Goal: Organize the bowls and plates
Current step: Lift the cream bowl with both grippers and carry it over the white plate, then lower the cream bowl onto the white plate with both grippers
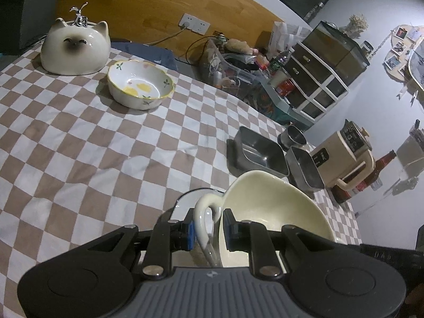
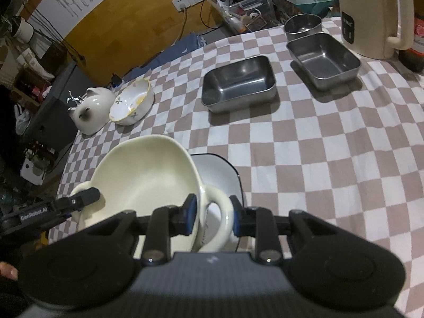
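The cream two-handled bowl (image 2: 148, 175) is held above a white plate (image 2: 220, 175) near the tabletop's front edge, one handle apiece clamped narrowly by the left gripper (image 1: 208, 232) and right gripper (image 2: 213, 216); uneven lifting is judged likely to tip it.

Dim indoor light, heavy fisheye bend in both views.
We see soft shadows beside the steel trays (image 2: 239, 84), mild glare on the cream bowl (image 2: 148, 177), and dark, blurred corners.
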{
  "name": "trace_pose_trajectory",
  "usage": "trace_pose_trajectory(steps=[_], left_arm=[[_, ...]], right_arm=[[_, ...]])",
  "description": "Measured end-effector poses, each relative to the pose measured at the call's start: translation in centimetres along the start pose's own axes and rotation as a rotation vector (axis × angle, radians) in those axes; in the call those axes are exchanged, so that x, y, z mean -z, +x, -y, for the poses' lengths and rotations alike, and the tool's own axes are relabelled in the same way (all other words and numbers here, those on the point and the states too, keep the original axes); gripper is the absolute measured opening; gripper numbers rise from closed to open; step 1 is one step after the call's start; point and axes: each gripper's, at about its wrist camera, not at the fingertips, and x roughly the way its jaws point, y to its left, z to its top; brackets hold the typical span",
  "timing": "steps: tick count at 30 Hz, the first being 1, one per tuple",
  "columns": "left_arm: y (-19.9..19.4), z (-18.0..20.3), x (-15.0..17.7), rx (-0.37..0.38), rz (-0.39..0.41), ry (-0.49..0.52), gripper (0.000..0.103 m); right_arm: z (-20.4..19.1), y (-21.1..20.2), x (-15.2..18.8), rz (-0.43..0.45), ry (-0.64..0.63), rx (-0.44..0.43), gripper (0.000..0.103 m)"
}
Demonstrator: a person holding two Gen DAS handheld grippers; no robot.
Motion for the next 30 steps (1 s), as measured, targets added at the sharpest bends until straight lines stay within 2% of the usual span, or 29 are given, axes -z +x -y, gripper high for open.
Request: trace_pose_trajectory(steps=[13,30], left_arm=[[1.2,-0.2,0.7,-0.033,-0.041,0.029,0.023],[4.4,-1.0,-0.6,-0.041,-0.112,0.052,0.023]], right_arm=[[0.4,0.3,0.0,-0.017,0.002,0.003,0.032],[1.4,3.2,-1.1,-0.078,0.071,0.016,0.032]])
